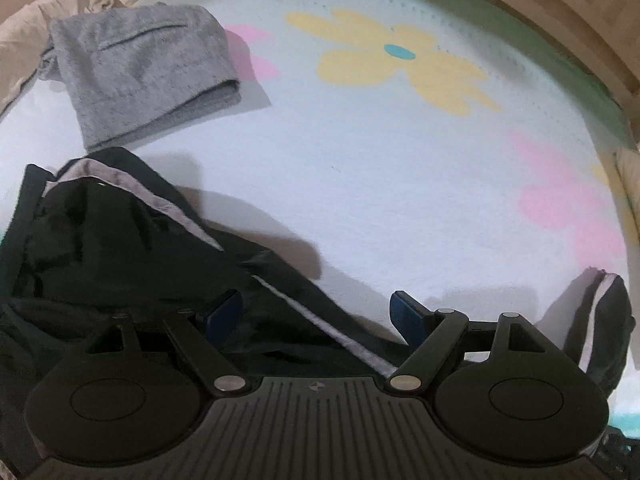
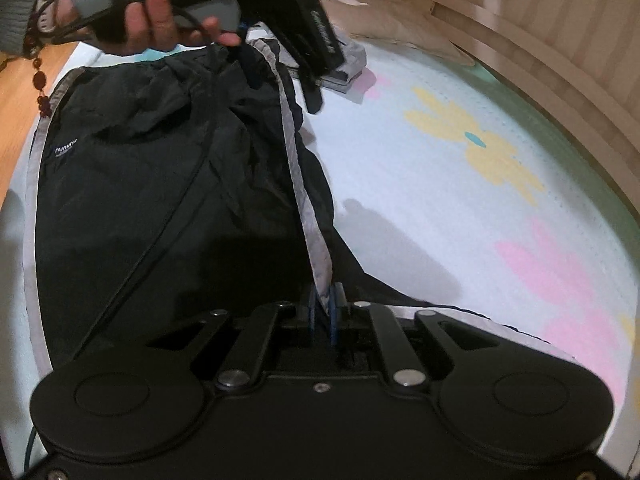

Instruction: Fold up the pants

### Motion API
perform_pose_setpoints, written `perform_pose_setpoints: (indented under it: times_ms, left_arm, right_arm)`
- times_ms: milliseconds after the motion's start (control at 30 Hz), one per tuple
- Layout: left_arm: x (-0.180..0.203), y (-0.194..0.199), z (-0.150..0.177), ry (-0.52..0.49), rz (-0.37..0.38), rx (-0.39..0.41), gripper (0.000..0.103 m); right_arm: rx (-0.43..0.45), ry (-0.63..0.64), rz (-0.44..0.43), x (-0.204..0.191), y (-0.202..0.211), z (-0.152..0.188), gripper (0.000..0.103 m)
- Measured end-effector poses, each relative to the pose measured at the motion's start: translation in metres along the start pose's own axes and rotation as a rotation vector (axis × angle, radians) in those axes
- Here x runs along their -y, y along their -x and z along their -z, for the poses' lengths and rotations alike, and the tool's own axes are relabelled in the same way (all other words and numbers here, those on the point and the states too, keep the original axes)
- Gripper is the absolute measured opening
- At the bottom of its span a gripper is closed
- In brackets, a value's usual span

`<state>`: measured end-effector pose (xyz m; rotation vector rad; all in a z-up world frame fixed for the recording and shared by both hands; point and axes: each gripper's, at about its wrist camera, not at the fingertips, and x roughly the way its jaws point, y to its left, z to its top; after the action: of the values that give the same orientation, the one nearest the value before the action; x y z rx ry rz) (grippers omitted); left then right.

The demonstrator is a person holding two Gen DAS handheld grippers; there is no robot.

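Black pants with a grey side stripe lie crumpled on a white flowered bedspread. My left gripper is open, its blue fingertips wide apart above the black fabric, holding nothing. In the right wrist view the black pants spread out to the left, and my right gripper is shut on their grey stripe edge. The left gripper's body and the hand holding it show at the top of that view, above the pants.
Folded grey pants lie at the far left of the bedspread, also seen in the right wrist view. A beige pillow sits behind them. A wooden bed frame curves along the far right. A wooden floor lies at left.
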<state>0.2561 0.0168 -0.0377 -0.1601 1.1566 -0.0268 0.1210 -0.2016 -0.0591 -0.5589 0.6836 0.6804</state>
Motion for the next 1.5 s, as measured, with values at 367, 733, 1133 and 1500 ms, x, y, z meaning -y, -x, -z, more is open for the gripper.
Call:
perform_pose_setpoints:
  times_ms: [367, 733, 1133, 1500]
  left_arm:
    - [0.009, 0.048, 0.043, -0.099, -0.142, 0.114, 0.002]
    - [-0.048, 0.093, 0.145, -0.041, -0.090, 0.119, 0.003]
    - [-0.060, 0.041, 0.159, -0.071, -0.134, -0.053, 0.003]
    - [-0.051, 0.030, 0.156, -0.119, -0.145, -0.051, 0.003]
  right_arm:
    - [-0.008, -0.001, 0.059, -0.012, 0.024, -0.005, 0.013]
    - [-0.024, -0.302, 0.056, -0.022, 0.061, -0.008, 0.037]
    - [-0.122, -0.806, 0.422, 0.077, -0.025, -0.033, 0.076]
    - [-0.318, -0.947, 0.592, 0.116, -0.103, -0.015, 0.061]
